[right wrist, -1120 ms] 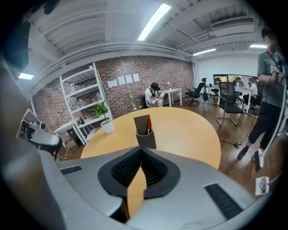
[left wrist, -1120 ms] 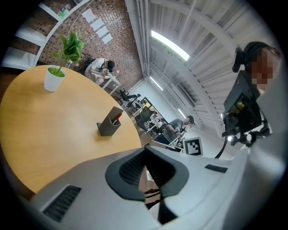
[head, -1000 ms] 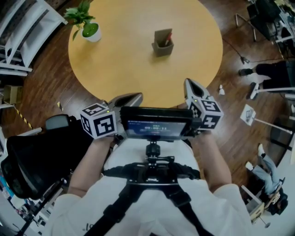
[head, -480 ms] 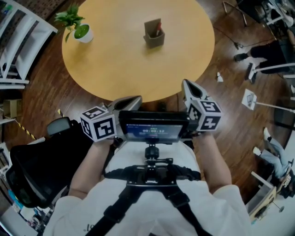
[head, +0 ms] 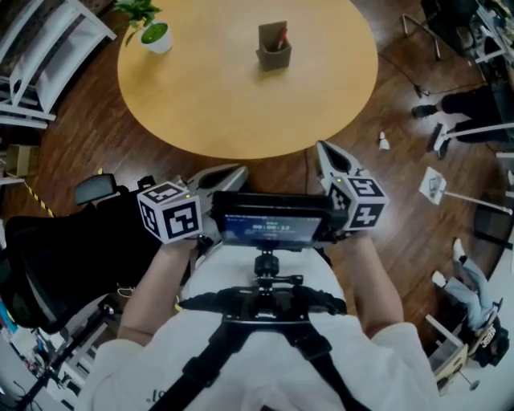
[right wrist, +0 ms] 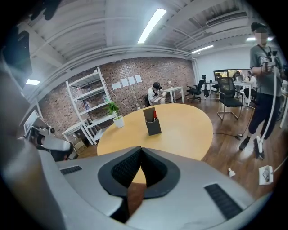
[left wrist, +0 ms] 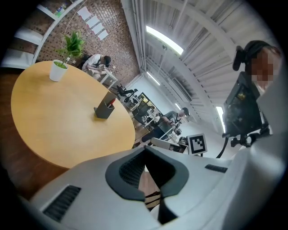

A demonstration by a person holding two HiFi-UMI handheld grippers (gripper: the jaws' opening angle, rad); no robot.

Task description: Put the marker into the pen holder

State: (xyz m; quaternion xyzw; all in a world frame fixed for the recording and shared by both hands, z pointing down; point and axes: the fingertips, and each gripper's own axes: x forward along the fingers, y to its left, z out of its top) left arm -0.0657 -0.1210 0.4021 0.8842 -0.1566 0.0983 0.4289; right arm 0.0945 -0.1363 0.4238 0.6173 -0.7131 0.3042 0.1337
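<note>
Desk and room, with both grippers held at the near edge.
One round desk (head: 209,104) of smooth pale wood was seen on a dark plank floor (head: 96,136), backed by a brick wall (right wrist: 148,72). One grey square-sided pen holder (head: 273,48) was stood on it, with one red marker (head: 282,37) upright inside and one white potted plant (head: 156,35) well apart. The left gripper (head: 233,170) and right gripper (head: 325,149) were held just short of the desk, the fingers of each pressed together on nothing.

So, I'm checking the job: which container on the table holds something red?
The dark pen holder, out toward the table's middle, with a red marker poking up. The white pot by the edge holds a green plant.
</note>
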